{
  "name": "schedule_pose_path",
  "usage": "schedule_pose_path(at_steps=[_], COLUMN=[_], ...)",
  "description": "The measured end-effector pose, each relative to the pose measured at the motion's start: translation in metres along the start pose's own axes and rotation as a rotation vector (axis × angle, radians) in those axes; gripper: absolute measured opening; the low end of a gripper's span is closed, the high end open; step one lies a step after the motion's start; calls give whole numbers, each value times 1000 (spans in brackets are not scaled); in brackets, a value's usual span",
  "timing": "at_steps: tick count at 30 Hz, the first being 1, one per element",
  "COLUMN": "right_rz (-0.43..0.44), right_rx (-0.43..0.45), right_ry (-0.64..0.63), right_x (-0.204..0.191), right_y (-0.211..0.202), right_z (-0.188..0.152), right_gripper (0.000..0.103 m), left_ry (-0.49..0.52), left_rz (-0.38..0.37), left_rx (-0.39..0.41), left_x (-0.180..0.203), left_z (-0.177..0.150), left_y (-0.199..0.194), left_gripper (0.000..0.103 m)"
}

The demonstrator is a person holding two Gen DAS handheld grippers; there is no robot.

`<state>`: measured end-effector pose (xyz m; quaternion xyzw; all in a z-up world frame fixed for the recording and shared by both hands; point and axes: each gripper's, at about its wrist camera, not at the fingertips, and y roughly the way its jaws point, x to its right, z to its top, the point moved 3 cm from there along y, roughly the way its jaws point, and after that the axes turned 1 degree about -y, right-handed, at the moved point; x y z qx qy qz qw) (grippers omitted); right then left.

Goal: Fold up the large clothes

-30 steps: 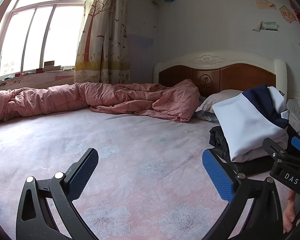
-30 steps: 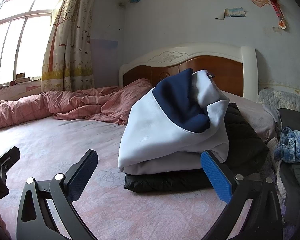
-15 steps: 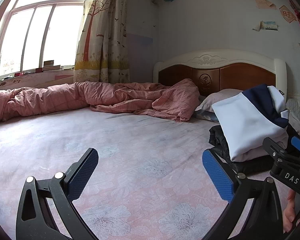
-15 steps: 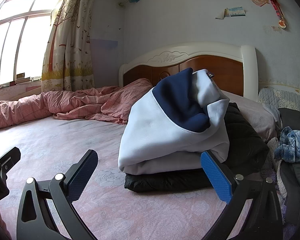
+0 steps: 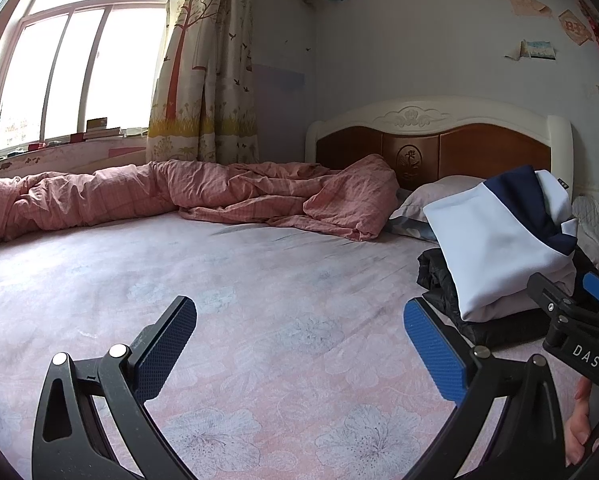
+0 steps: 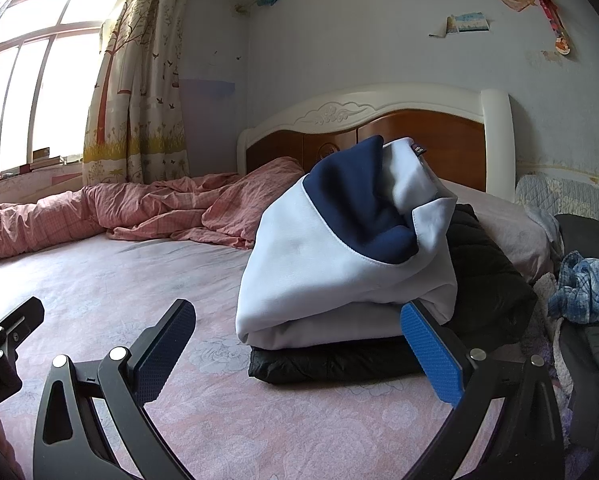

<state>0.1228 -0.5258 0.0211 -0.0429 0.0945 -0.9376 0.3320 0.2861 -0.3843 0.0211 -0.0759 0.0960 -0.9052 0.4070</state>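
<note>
Only the right wrist view shows the heap of unfolded clothes at the bed's right edge, a blue plaid shirt (image 6: 587,288) among dark garments; only the left wrist view shows the grey pillow (image 5: 431,196) by the headboard (image 5: 439,148) and a bare hand (image 5: 579,424) under the other tool. The left gripper (image 5: 299,356) hovers over bare pink floral sheet (image 5: 259,280), its fingers wide apart and holding nothing; the right gripper (image 6: 299,352) has its fingers equally spread, empty, just before the stack. The folded white-and-navy hoodie (image 6: 339,264) lies on top of a folded black jacket (image 6: 487,292), on the right side of the bed; the right blue pad overlaps the stack's near corner in the picture, contact unclear. Wide open sheet lies left of the stack; a rumpled pink quilt (image 5: 179,196) lines the far edge below the window (image 5: 71,76) and curtain (image 5: 207,80).
</note>
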Motion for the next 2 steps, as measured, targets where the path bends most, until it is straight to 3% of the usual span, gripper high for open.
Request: schedule_pose_path(at_steps=[2], right_rz=[0], right_rx=[-3], right_ry=[0], right_x=[0], right_y=[0], right_z=[0], right_gripper=[103], left_ry=[1], left_rz=[-1], left_rx=[-2], left_x=[0], left_z=[0], left_y=[0], left_gripper=[103])
